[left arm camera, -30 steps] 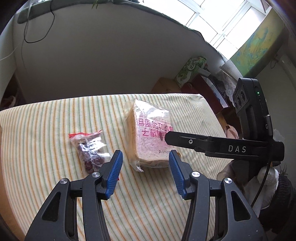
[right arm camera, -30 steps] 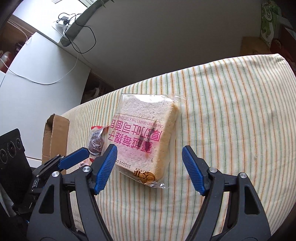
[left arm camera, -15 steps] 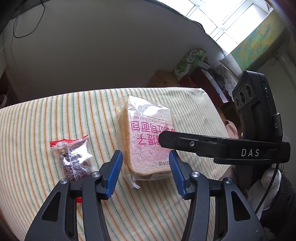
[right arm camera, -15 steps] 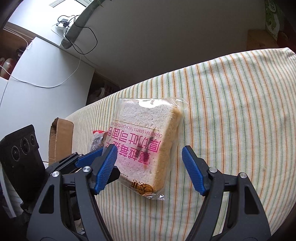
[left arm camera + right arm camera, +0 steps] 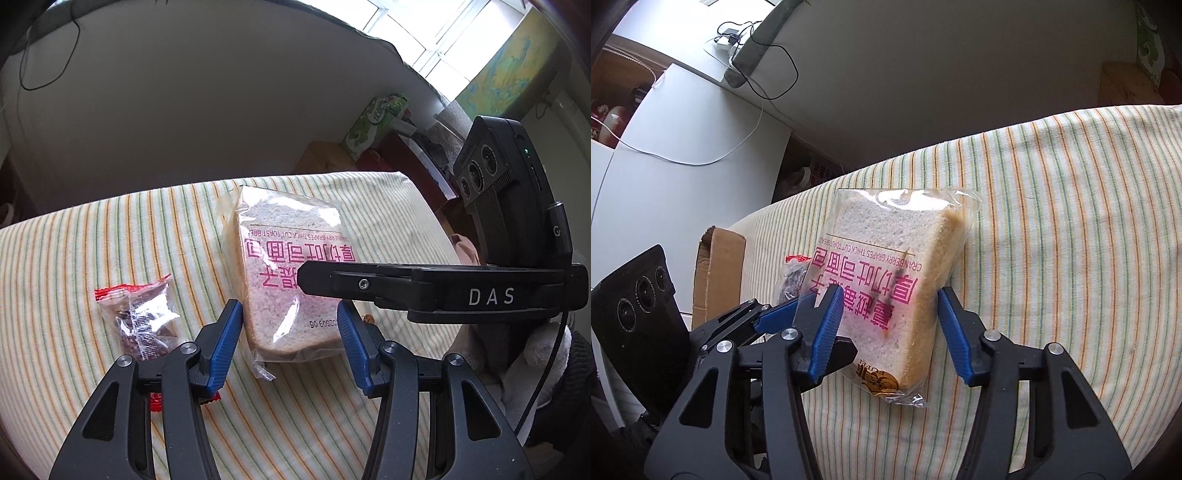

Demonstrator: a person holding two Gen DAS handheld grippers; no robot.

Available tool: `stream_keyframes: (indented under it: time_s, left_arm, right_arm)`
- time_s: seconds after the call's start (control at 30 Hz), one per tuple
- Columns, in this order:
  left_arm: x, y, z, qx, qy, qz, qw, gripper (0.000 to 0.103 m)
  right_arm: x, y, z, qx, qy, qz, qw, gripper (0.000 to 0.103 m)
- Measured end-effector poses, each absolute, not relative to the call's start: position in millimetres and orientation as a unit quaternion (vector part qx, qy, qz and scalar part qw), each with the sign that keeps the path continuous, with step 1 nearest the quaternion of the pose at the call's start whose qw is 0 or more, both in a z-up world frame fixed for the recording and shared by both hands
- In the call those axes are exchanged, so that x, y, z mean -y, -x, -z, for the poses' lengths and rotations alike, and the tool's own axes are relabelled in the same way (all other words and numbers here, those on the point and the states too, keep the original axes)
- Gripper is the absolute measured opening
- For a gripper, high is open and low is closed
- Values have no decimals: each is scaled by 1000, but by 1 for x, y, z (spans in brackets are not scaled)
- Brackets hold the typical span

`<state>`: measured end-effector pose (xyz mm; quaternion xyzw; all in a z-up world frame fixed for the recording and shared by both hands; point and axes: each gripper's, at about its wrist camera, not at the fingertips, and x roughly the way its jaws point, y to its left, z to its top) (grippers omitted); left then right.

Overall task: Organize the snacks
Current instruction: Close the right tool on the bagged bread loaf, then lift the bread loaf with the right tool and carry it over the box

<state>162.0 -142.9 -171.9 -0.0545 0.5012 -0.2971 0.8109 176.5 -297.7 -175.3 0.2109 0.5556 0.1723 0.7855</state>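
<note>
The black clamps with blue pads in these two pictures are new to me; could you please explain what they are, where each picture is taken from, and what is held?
They are two hand-held grippers; a person carries one in each hand, and a camera on each looks forward along its fingers. One picture looks out from the left gripper, the other from the right gripper. On the striped cloth lie a bagged bread and a small red-edged snack packet. The left gripper is open and holds nothing. The right gripper's jaws have just been closing, with the bagged bread between them; whether the pads already press on it, I cannot tell.
</note>
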Motion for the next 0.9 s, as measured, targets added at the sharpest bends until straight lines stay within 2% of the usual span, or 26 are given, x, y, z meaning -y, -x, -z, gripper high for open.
stream_keyframes:
  time_s: [0.4,0.9]
  left_arm:
    - [134,-149,149,-468,38,297,832,51]
    - [63,-128,109,-434,64,253,862,51]
  right_arm:
    - [287,-170,149,-530,-190,-192,804,52]
    - [216,-171,105,-513,-143,-246,810,52]
